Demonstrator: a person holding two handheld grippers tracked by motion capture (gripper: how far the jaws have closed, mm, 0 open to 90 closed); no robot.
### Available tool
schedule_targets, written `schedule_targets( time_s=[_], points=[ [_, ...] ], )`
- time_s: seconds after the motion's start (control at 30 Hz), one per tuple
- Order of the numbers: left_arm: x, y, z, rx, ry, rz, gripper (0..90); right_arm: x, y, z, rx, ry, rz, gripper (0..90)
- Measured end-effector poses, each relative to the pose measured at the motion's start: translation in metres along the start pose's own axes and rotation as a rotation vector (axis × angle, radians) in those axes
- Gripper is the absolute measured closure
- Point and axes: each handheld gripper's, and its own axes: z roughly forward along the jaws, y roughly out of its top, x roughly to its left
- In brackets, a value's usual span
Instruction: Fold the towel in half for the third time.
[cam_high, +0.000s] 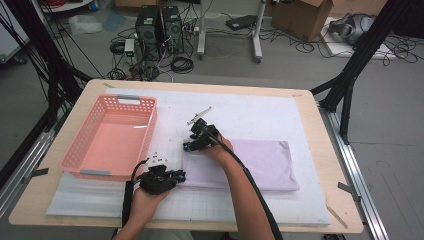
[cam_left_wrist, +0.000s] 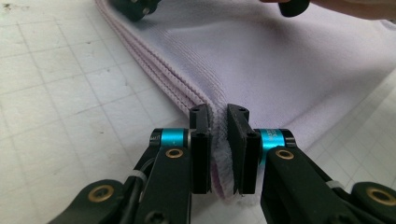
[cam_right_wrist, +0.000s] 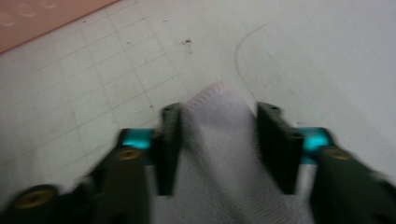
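Left gripper (cam_left_wrist: 218, 122) is clamped on the near left corner of the folded lilac towel (cam_high: 260, 162), its two black jaws pinching the stacked, ribbed hems between them in the left gripper view; a wad of the fabric bulges out below the pads. In the high view this gripper (cam_high: 180, 175) sits low at the towel's near corner, held by the person's left hand (cam_high: 145, 200).

Right gripper (cam_high: 189, 146) reaches to the towel's far left corner, just beside the pink basket (cam_high: 90, 145). In the right gripper view its jaws straddle a raised peak of the cloth (cam_right_wrist: 219, 140); the left pad seems to touch the fabric while a sliver of gap shows at the right one, though the blur there makes this hard to judge, so I cannot tell whether the grip is closed yet.

Folded flat, the towel lies on the white gridded mat (cam_high: 240, 115) covering the wooden table (cam_high: 310, 100), right of the basket.
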Motion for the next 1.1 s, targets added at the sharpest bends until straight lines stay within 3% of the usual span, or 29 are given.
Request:
schedule_targets(
  time_s=[0.07,0.17,0.43,0.53,0.6,0.8,1.1],
  points=[
    [0.0,0.001,-0.002,-0.002,0.001,-0.003,80.2,0.001,0.001,-0.001,0.011,0.009,-0.019,71.4],
    [0.0,0.002,-0.007,0.003,-0.001,0.008,80.7,0.003,0.002,-0.002,0.005,0.015,-0.006,81.2],
    [-0.008,0.011,-0.028,-0.054,-0.01,0.038,80.8,0.012,0.01,-0.026,-0.127,0.066,-0.005,82.2],
    [-0.011,0.016,-0.028,-0.068,-0.031,0.033,80.9,0.013,0.011,-0.036,-0.144,0.056,-0.027,82.3],
    [-0.016,0.021,-0.027,-0.082,-0.048,0.041,80.9,0.011,0.01,-0.044,-0.159,0.047,-0.015,82.2],
    [-0.033,0.037,-0.018,-0.108,-0.104,0.062,80.9,0.004,0.001,-0.072,-0.192,0.023,-0.016,82.1],
    [-0.061,0.064,0.01,-0.068,-0.171,0.109,81.0,-0.014,-0.029,-0.109,-0.26,-0.022,0.029,82.1]
  ],
)
